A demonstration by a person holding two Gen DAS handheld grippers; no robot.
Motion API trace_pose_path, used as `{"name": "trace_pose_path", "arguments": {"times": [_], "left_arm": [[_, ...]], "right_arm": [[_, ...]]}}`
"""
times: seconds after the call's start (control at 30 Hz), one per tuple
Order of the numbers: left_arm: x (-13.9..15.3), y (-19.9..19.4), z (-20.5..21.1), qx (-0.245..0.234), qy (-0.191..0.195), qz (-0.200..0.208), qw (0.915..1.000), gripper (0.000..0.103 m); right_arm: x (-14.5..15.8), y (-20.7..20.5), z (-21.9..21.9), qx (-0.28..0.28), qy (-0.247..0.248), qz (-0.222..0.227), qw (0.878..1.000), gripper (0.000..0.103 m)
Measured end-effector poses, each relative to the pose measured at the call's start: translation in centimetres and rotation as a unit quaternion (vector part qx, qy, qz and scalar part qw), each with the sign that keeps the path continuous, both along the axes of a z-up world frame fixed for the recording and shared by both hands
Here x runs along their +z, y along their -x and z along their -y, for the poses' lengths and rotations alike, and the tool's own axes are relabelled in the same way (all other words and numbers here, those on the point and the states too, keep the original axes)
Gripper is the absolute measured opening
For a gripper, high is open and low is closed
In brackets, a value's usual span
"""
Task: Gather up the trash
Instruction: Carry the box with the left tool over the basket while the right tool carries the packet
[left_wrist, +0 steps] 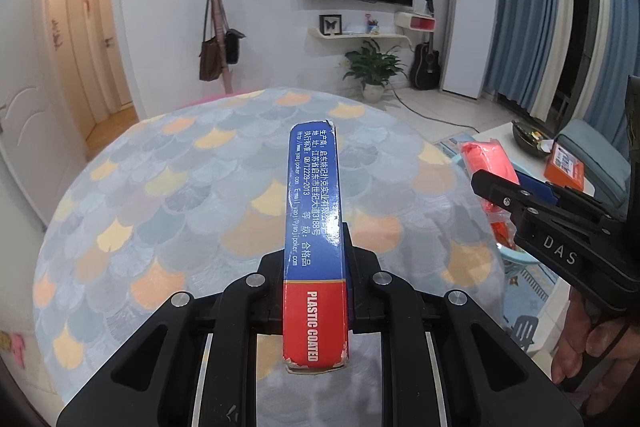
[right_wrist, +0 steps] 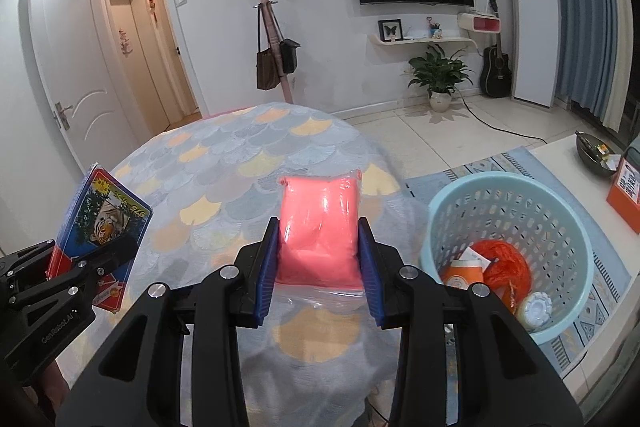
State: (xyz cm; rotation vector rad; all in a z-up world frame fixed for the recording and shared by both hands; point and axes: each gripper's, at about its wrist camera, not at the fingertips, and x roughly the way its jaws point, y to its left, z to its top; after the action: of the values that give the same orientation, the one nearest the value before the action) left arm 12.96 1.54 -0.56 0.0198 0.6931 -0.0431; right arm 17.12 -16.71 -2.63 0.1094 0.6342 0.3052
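A blue and red playing-card box (left_wrist: 314,207) stands edge-on between the fingers of my left gripper (left_wrist: 314,259), which is shut on it above the round table with the scale-patterned cloth (left_wrist: 180,187). In the right wrist view the box (right_wrist: 100,215) shows its tiger face at the left, in the left gripper (right_wrist: 68,259). My right gripper (right_wrist: 319,259) is shut on a pink plastic-wrapped packet (right_wrist: 318,227), its blue pads (right_wrist: 270,267) pressing both sides. The left wrist view shows this packet (left_wrist: 486,159) and the right gripper (left_wrist: 504,183) at the right.
A light blue perforated basket (right_wrist: 496,177) stands on the rug right of the table (right_wrist: 240,155), holding orange and white trash. A white low table at far right carries a dark bowl (right_wrist: 596,151) and an orange box (right_wrist: 626,191). A person's hand (left_wrist: 592,347) grips the right tool.
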Motion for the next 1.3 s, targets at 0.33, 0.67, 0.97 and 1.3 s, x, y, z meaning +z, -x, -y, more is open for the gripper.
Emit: {"name": "trace_pose_path", "arguments": {"times": [0.33,0.67,0.97,1.3], "left_arm": [[0.0,-1.7,3.9,-0.035,-0.006,-0.003,0.9994,0.016],[-0.1,-4.1,8.1,-0.083,0.008,-0.013,0.9965,0.016],[-0.1,-6.6,11.9,-0.124,0.013,-0.018,0.992,0.016],[-1.2,-9.4,16.9,-0.172,0.006,-0.029,0.9846,0.016]], "right_arm": [[-0.3,-0.4,4.6,-0.036,-0.008,0.002,0.999,0.034],[-1.1,-1.4,9.3,-0.073,-0.016,0.0,0.997,0.034],[-2.2,-2.5,13.2,-0.105,-0.017,-0.005,0.994,0.034],[-3.7,-4.1,16.5,-0.134,-0.02,-0.016,0.991,0.034]]}}
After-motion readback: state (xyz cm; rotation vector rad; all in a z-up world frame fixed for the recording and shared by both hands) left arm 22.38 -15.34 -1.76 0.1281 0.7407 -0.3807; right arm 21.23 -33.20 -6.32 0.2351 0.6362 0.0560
